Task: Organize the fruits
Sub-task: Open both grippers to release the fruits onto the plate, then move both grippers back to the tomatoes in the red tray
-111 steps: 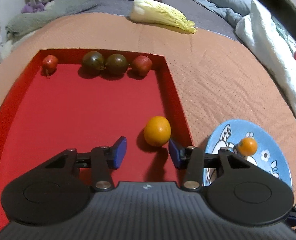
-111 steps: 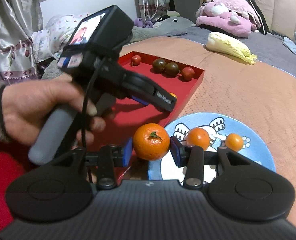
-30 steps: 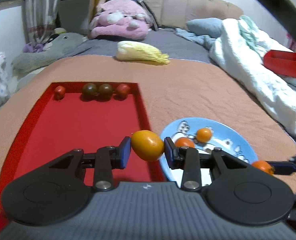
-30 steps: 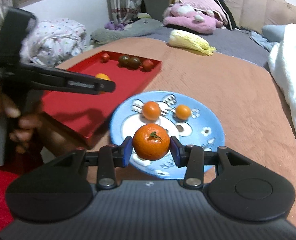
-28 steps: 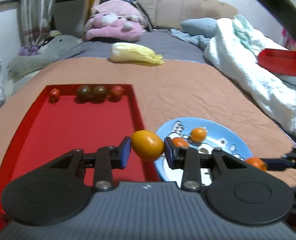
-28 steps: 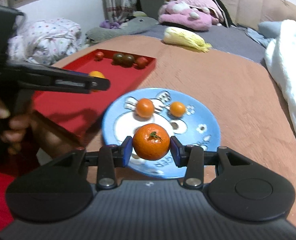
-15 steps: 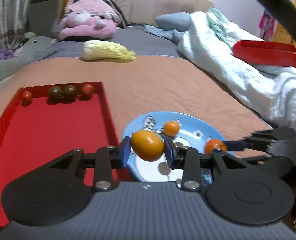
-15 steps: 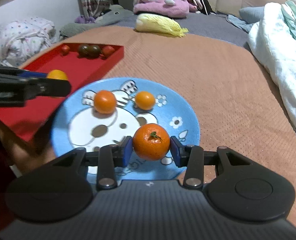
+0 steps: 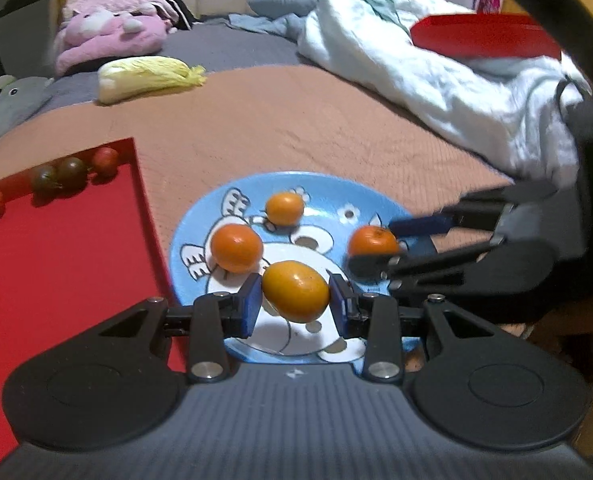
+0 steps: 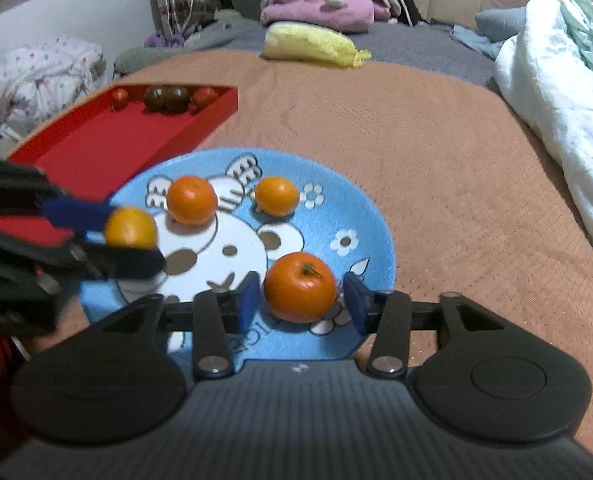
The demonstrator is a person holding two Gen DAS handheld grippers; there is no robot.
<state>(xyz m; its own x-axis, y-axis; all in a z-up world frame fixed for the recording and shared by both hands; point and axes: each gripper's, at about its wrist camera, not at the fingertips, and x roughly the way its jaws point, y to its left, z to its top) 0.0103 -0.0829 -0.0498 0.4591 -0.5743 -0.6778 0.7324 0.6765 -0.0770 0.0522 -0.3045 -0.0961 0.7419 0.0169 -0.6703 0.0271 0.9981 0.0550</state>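
My left gripper (image 9: 295, 306) is shut on a yellow-orange fruit (image 9: 295, 297), held over the near side of the blue cartoon plate (image 9: 336, 190). Two small oranges (image 9: 236, 247) (image 9: 284, 208) lie on that plate. My right gripper (image 10: 299, 300) has its jaws spread slightly wider than a stemmed orange (image 10: 299, 286), which rests on the plate (image 10: 372, 216) between them. In the left wrist view the right gripper (image 9: 388, 240) sits at the plate's right side. In the right wrist view the left gripper (image 10: 108, 236) with its fruit (image 10: 130, 228) hovers at the plate's left.
A red tray (image 9: 56, 264) lies left of the plate with several small tomatoes (image 9: 72, 170) along its far edge. A cabbage (image 9: 148, 76) and plush toys (image 9: 112, 40) lie beyond on the bed. A white duvet (image 9: 436, 76) with a red box (image 9: 484, 40) is at right.
My left gripper carried its fruit rightward from the tray's edge to over the plate. My right gripper lowered the stemmed orange onto the plate and its jaws spread apart.
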